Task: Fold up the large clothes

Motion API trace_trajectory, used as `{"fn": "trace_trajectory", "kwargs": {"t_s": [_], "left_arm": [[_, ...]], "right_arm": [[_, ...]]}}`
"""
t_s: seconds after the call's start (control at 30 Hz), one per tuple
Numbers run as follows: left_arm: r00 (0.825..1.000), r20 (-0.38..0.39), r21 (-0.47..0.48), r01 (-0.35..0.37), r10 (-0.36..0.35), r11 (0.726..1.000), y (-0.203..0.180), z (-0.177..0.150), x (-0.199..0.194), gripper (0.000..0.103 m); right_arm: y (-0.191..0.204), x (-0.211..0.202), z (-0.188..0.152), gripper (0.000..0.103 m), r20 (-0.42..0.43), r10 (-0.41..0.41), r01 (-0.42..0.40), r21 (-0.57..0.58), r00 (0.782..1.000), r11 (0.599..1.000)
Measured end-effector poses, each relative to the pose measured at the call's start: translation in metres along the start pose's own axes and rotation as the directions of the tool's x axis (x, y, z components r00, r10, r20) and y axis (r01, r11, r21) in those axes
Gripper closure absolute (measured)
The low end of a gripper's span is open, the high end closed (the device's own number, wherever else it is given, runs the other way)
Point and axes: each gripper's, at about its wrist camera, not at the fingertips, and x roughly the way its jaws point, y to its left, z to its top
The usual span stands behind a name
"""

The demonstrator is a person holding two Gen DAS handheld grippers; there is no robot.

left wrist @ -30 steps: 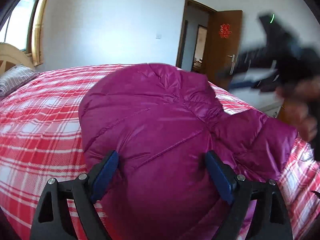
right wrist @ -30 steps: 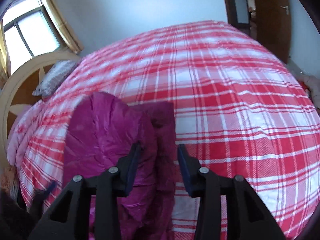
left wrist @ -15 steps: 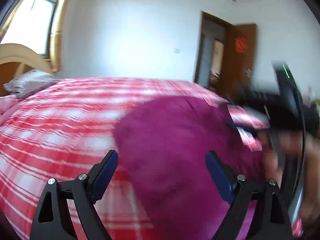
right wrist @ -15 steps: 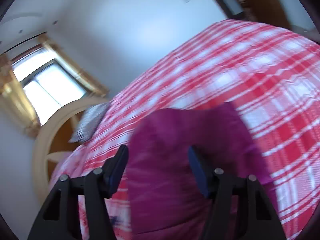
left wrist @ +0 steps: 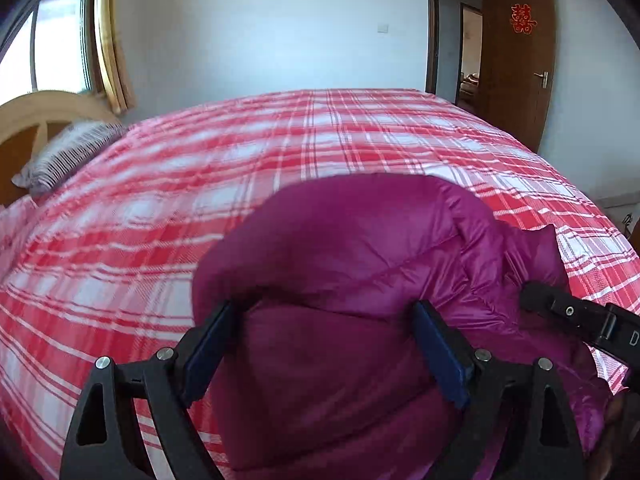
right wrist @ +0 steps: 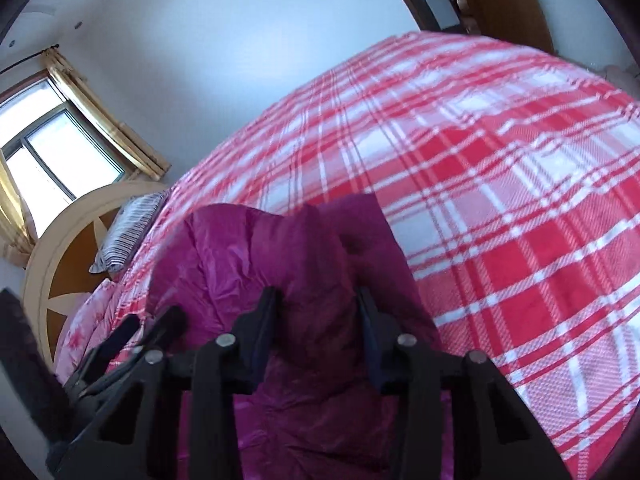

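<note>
1. Lying bunched on the near part of the red-and-white plaid bed cover [left wrist: 320, 140]: a magenta puffer jacket [left wrist: 360, 248], partly folded over itself, with a puffed fold rising across the top.
2. Running from the near edge of the bed away toward the far side in the right wrist view [right wrist: 256, 256]; a flat panel of it juts toward the far right there. Collar end and hem end cannot be told apart.
3. Straddling the jacket's bulk: left gripper [left wrist: 322, 354], jaws spread wide, blue pads at the cloth's flanks, not visibly pinching it.
4. Closing over a raised ridge of the jacket: right gripper [right wrist: 318, 322], jaws narrowing with cloth between them; firm pinch cannot be told.
5. Seen only from the left wrist: open brown door [left wrist: 520, 52] with red paper ornament [left wrist: 523, 19], and the right gripper's black body at the jacket's right edge.
6. Seen better from the right wrist: rounded wooden headboard [right wrist: 68, 276], striped pillow [right wrist: 128, 232], window [right wrist: 52, 156] with gold curtains.
</note>
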Motion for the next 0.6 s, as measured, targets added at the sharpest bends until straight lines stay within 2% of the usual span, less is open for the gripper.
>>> {"fn": "trace_trajectory", "kwargs": {"t_s": [0.2,0.4,0.47,0.57,0.6], "left_arm": [[0.999,0.025,0.028,-0.040,0.039,0.999,0.001,-0.010,0.011,0.006],[1.000,0.008,0.033,-0.028,0.027,0.999,0.003,-0.003,0.018,0.005],[0.999,0.036,0.039,-0.032,0.031,0.999,0.005,0.005,0.012,0.005],[0.990,0.113,-0.006,-0.082,0.082,0.997,0.014,0.023,0.003,0.005],[0.991,0.099,-0.023,-0.093,0.095,0.995,0.017,0.029,0.006,0.005]], "right_arm": [[-0.006,0.012,-0.009,0.061,-0.026,-0.008,0.008,-0.012,1.000,1.000],[-0.014,0.020,-0.013,0.062,-0.039,-0.009,0.009,0.000,0.999,1.000],[-0.015,0.022,-0.015,0.062,-0.036,-0.017,0.017,-0.007,0.999,1.000],[-0.016,0.024,-0.016,0.062,-0.027,-0.021,0.021,-0.007,0.999,1.000],[-0.016,0.023,-0.017,0.062,-0.024,-0.027,0.027,-0.009,0.999,1.000]]}}
